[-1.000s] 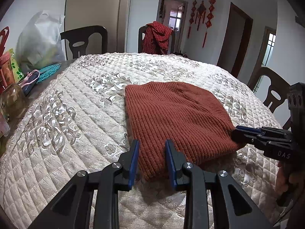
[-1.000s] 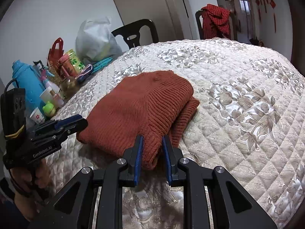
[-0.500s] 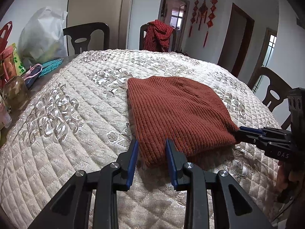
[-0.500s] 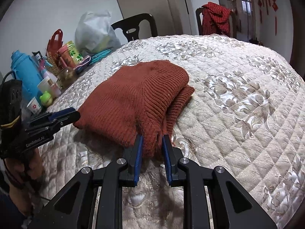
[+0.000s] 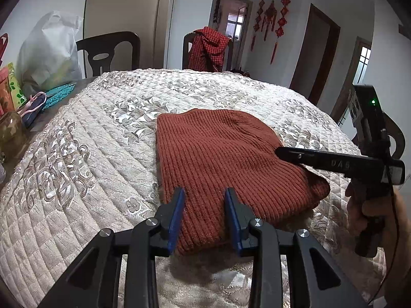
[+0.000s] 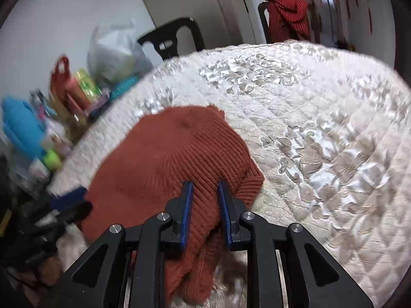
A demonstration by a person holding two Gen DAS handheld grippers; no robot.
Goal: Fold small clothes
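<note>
Left wrist view shows the rust-red ribbed knit sweater (image 5: pixel 221 159) lying folded on the tabletop, on a cream quilted cover with shiny flowers (image 5: pixel 77 159). The left hand-held gripper (image 5: pixel 204 214) has the sweater's near edge between its blue pads, and its jaws are opening. The right hand-held gripper (image 6: pixel 204 205) pinches a thick fold of the sweater at its right corner and lifts it a little. A white plastic bag (image 5: pixel 48 54) sits far off at the left.
</note>
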